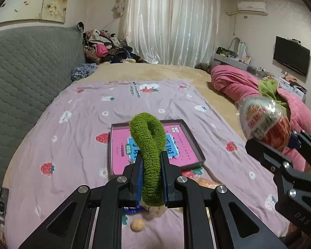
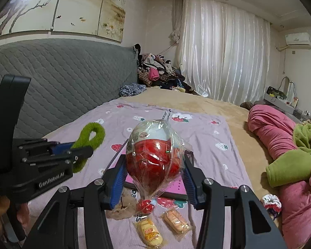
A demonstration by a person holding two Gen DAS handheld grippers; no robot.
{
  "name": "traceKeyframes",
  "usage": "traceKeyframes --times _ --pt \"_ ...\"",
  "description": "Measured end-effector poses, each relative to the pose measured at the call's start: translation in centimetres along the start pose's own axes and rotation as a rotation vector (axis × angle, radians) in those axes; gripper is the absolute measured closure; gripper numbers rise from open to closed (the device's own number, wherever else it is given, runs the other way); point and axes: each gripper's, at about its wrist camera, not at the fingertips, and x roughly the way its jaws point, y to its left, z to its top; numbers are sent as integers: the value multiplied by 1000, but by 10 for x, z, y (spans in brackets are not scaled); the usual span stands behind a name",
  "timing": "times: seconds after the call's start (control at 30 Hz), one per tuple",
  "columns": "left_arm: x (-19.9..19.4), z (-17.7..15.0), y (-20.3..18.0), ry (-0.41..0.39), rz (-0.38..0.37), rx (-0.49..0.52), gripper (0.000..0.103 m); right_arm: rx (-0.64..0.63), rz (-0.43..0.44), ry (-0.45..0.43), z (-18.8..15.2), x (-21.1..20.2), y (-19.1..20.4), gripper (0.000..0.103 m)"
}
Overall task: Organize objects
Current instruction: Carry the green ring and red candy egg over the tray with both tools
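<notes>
Progress looks early to me: the shallow tray on the lilac strawberry sheet of the bed shows only its pink printed floor, so as far as I can see nothing has been put away in it yet.

Both my hands are loaded and lifted above the bed. My left gripper has its fingers clamped on the lower part of a green knitted loop, which stands upright above the pads with the tray right behind it. My right gripper has its fingers pressed against the sides of a big red-and-white egg toy in clear wrap, the twisted tail of the wrap hanging down between them; the tray edge lies just under it.

Still lying loose on the sheet near me are two wrapped snack cakes, a small red-wrapped piece, a tan crumpled thing I cannot identify, and a round beige ball. A patterned scrunchie sits by the pink quilt.

I judge the two held things go down next, then the loose ones, so most of the sorting is left.
</notes>
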Motion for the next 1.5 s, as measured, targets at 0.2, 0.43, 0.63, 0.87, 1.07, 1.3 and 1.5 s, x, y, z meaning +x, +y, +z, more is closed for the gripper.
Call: traceKeyframes --times 0.2,0.43,0.63,0.87,1.07,1.3,1.5 --pt "28 19 10 7 14 -5 88 9 10 14 6 27 -14 52" --pt "80 36 24 37 23 -11 88 6 2 34 20 74 -33 52" --pt "139 47 33 73 7 -20 88 22 10 54 25 125 -51 52" --pt "208 50 41 115 8 -21 88 34 21 105 13 193 -66 52" --pt "254 43 45 146 -5 -14 88 61 41 149 0 242 -75 52" --pt "293 36 60 174 -15 -28 88 74 24 193 -12 286 -87 52" --pt "323 25 74 190 -40 -72 88 73 1 229 -24 321 -94 52"
